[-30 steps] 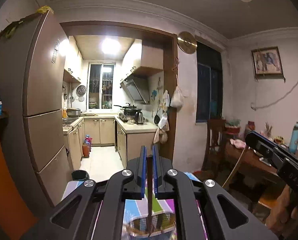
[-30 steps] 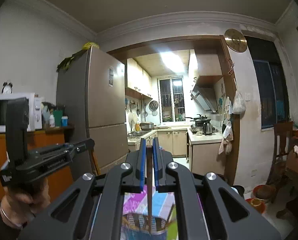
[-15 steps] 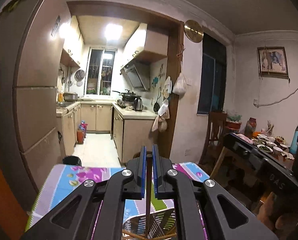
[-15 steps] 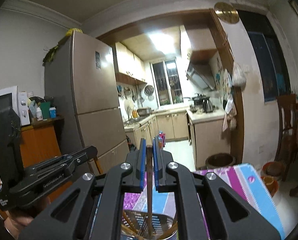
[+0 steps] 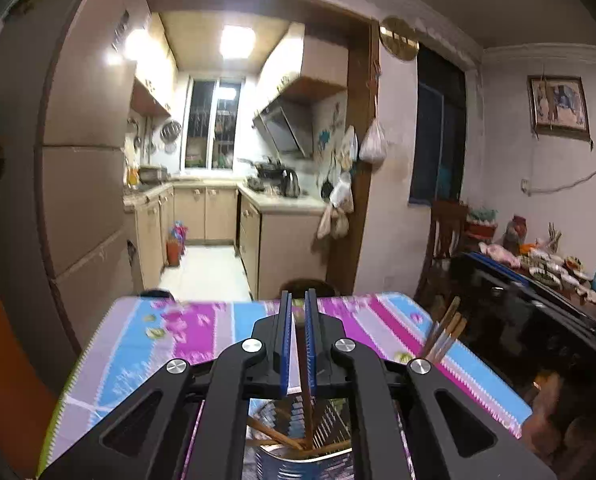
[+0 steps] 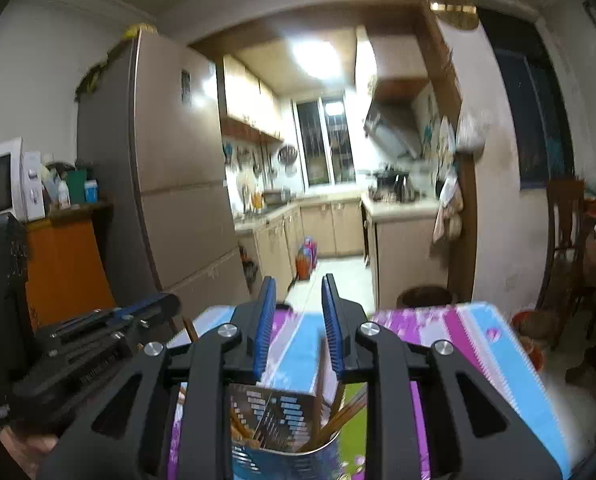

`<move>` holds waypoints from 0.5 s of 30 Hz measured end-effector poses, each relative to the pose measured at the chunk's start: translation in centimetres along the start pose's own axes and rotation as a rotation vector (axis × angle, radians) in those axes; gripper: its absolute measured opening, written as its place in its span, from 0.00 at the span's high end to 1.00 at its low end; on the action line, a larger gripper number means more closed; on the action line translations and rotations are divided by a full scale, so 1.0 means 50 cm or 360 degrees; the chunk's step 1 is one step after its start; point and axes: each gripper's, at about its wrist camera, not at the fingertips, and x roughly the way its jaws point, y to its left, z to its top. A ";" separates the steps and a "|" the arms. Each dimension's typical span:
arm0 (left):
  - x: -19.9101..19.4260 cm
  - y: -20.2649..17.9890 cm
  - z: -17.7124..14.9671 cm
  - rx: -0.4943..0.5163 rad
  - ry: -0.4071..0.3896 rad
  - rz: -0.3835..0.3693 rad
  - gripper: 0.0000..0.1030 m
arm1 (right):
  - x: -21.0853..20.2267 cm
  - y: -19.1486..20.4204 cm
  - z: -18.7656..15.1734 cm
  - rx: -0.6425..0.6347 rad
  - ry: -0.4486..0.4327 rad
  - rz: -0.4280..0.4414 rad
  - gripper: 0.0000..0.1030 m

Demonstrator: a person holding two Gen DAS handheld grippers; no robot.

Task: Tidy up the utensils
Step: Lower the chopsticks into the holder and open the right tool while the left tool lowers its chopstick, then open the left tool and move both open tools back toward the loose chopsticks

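can: (image 6: 282, 436) printed tin, nearest thing under both grippers, standing upright on the tablecloth; serves as the holder, so both chopsticks come in over its mouth, tips down.
sticks in can: (image 6: 345, 410) several wooden chopsticks already lean on the rim, mostly the right side.
left gripper: (image 5: 296, 312) directly above the can, pads pressed together, pinching one chopstick (image 5: 305, 392) upright; its lower end sits inside the can among the others. Looks ready for release, not let go yet.
right gripper: (image 6: 299, 308) above the can too, jaws opening; blue pads clear of its chopstick (image 6: 321, 364), which stands loose in the gap near the right pad, lower end in the can. Reads as a drop in progress.
tablecloth: (image 6: 509, 364) striped pink/blue, runs beyond the can to the table's far edge.
far of can: fridge (image 6: 178, 184), then the kitchen doorway.
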 end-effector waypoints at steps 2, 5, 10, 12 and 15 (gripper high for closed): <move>-0.041 0.011 0.034 -0.0008 -0.0096 0.0021 0.93 | -0.038 -0.008 0.028 -0.0002 -0.0067 -0.0005 0.78; -0.126 0.029 0.079 -0.0003 -0.0242 0.0099 0.92 | -0.124 -0.026 0.071 -0.0022 -0.0199 -0.0045 0.71; -0.295 0.030 0.091 0.0105 -0.0447 0.0285 0.67 | -0.268 -0.058 0.102 -0.0058 -0.0348 -0.0108 0.43; -0.368 0.025 0.071 0.0179 -0.0514 0.0369 0.51 | -0.341 -0.076 0.102 -0.0053 -0.0404 -0.0138 0.16; -0.448 0.021 0.038 0.0228 -0.0544 0.0458 0.19 | -0.444 -0.101 0.081 -0.0052 -0.0478 -0.0210 0.05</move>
